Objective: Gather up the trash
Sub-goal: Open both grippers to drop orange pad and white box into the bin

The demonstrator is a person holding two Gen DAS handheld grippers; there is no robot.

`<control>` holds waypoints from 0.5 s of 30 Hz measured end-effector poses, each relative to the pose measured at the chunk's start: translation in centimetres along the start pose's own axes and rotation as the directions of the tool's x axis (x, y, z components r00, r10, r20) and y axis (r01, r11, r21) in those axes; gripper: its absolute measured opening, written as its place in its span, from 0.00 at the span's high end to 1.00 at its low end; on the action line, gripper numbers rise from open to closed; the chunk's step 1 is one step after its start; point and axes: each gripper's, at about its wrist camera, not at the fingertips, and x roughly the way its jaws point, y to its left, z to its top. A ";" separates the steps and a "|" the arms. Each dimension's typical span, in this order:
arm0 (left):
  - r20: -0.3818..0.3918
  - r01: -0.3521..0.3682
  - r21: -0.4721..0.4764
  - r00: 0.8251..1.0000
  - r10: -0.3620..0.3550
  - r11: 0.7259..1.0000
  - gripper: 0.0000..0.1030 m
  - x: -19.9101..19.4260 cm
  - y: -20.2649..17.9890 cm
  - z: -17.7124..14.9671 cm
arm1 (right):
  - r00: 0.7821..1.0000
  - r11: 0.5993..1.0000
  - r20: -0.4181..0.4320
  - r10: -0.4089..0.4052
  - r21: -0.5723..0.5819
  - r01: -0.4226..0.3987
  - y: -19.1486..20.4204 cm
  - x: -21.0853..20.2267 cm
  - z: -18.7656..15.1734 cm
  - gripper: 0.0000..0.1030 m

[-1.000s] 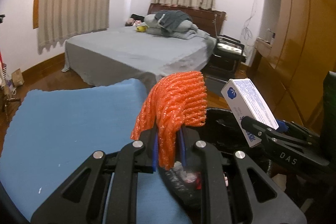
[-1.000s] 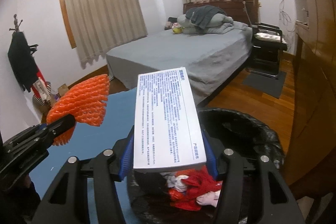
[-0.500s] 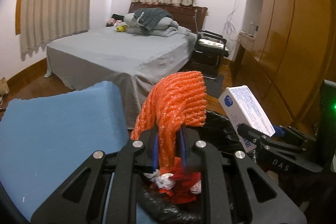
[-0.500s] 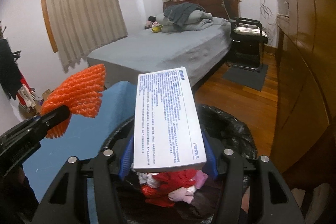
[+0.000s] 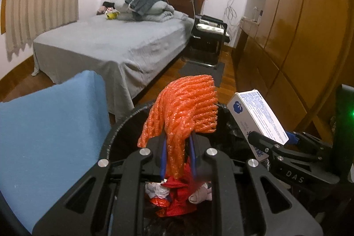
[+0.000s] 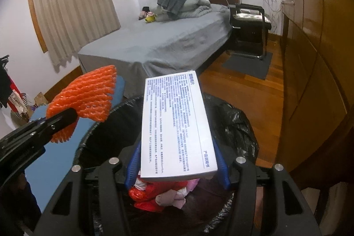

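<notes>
My left gripper [image 5: 177, 147] is shut on an orange foam net sleeve [image 5: 185, 110], which stands up from between the blue pads. It hangs over a round bin lined with a black bag [image 5: 124, 125]. Red and white crumpled trash [image 5: 177, 198] lies inside the bin. My right gripper [image 6: 177, 160] is shut on a white printed carton [image 6: 174, 132], held flat above the same bin [image 6: 232, 125]. In the left wrist view the carton [image 5: 258, 116] and right gripper [image 5: 272, 145] sit to the right. In the right wrist view the net sleeve [image 6: 86, 98] and left gripper [image 6: 62, 118] sit to the left.
A blue-covered surface [image 5: 48, 134] adjoins the bin on the left. Beyond it stands a bed with a grey sheet [image 5: 115, 45] and piled bedding. A black chair [image 5: 208, 37] stands by the bed. Wooden wardrobes [image 5: 298, 37] line the right side, along a wooden floor [image 6: 239, 83].
Both grippers have moved forward and down over the bin, each still holding its item. The bin's opening and the trash inside now fill the lower part of both views.
</notes>
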 end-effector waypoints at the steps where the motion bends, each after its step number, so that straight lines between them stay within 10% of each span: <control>1: -0.009 0.003 0.000 1.000 -0.002 1.000 0.85 0.5 0.0 -0.1 | 1.000 1.000 -0.004 -0.001 0.002 0.001 -0.2 0.2 -0.1 0.46; 6: -0.052 0.022 -0.007 0.998 -0.022 1.000 0.83 2.7 0.2 -0.3 | 0.999 1.000 -0.040 -0.014 0.006 0.014 -0.9 2.0 -0.6 0.45; 15: -0.076 0.054 -0.044 0.995 -0.057 0.998 0.49 3.8 1.0 -0.3 | 0.997 0.999 -0.067 -0.032 0.008 0.033 -1.8 3.4 -1.0 0.34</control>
